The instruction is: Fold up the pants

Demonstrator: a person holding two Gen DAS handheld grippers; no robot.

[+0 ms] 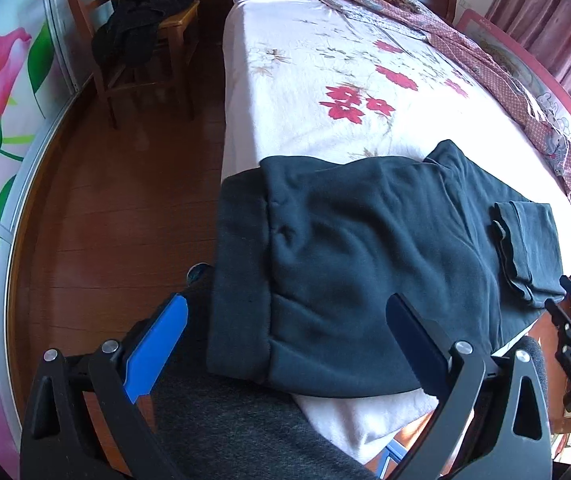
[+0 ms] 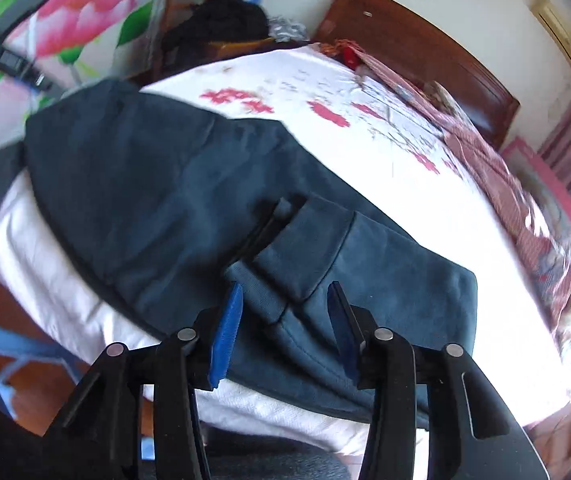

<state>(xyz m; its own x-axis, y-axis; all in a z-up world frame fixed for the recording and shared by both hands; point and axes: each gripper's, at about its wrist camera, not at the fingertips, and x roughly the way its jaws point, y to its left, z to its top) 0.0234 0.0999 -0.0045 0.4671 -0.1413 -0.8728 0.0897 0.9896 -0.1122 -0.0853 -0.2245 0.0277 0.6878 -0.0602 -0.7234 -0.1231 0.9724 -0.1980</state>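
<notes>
Dark teal pants [image 1: 365,248] lie across the near corner of the bed [image 1: 305,80], lower centre of the left view, waistband hanging over the edge, probably kept close for reach. Cuffs [image 1: 525,248] sit doubled back at the right. Left gripper [image 1: 285,344] hovers low in frame, blue pads spread wide, holding nothing. Right gripper [image 2: 285,328], half open, straddles the cuff fold without pinching, seemingly lined up for a grab.

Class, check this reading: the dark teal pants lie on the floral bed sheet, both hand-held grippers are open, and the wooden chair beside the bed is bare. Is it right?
One slip: the wooden chair is not bare. The left wrist view shows black clothing heaped on it. The pants do lie on the bed sheet, and the left hand-held gripper and right hand-held gripper are open.
</notes>
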